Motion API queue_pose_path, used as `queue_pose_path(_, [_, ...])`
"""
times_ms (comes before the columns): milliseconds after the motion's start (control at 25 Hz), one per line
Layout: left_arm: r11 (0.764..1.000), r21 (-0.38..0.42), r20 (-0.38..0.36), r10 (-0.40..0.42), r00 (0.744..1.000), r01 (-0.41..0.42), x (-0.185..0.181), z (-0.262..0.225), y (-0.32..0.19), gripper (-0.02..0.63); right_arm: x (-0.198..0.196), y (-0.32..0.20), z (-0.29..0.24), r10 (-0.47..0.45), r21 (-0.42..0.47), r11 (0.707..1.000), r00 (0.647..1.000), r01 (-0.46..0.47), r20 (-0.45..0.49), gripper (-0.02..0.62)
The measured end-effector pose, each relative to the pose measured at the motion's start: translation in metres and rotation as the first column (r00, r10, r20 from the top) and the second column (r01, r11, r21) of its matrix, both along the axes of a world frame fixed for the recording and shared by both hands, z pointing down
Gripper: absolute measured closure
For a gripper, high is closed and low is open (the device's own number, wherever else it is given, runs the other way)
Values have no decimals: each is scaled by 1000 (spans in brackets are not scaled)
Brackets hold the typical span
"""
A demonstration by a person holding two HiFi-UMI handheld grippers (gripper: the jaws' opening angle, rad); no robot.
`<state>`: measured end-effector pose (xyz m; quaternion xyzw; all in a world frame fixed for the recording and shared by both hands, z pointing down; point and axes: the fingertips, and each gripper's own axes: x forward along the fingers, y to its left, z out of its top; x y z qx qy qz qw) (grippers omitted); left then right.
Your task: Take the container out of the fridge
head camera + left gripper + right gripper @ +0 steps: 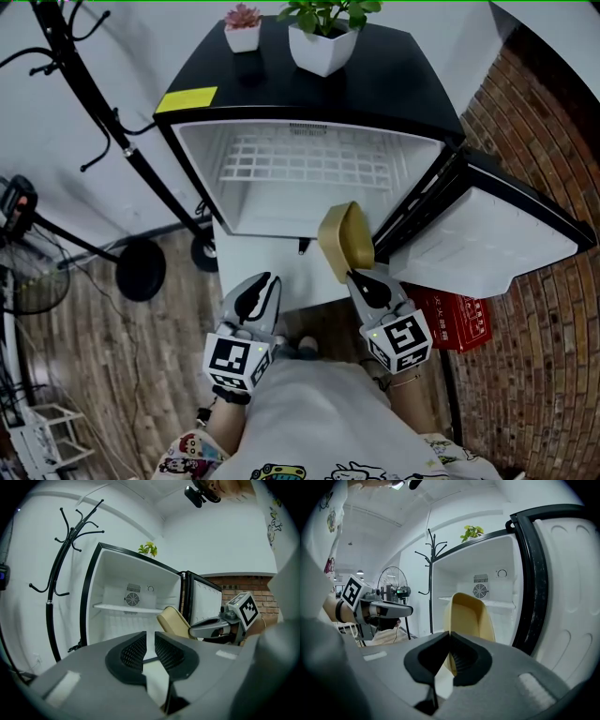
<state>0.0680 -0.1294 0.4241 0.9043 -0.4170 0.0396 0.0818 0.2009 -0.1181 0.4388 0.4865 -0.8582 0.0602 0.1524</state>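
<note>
One container (345, 240), tan and tilted on edge, is hanging outside the fridge (199, 161), just in front of its open mouth and near the door (487, 234). We are pinching its rim in the right gripper (361, 279), whose jaws are pressing together on the thin wall. We are holding the left gripper (258, 292) beside it, well apart, its jaws standing a narrow gap apart on nothing. We are judging the container light, stiff and smooth, probably plastic, so a one-edge pinch is likely letting it swing or slip. We are favouring a deep bite on the rim, with the left gripper supporting the far side.
</note>
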Motion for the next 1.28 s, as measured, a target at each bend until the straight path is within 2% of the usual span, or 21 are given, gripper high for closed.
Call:
queue_pose_path(200, [1000,1,-12,-13,1000,13,-4,0,-5,601,-1,-7,-2,-2,6,1000,1000,2,22,584])
queue_pose_path(440, [1000,-2,-27,-10,1000,10,-8,0,-12,601,-2,-13,-5,5,11,1000,999,-6,38,584])
queue_pose_path(1280, [1000,-19,-11,-7,1000,7,-18,3,-33,598,-9,-31,-4,18,3,1000,999,-18,36,584])
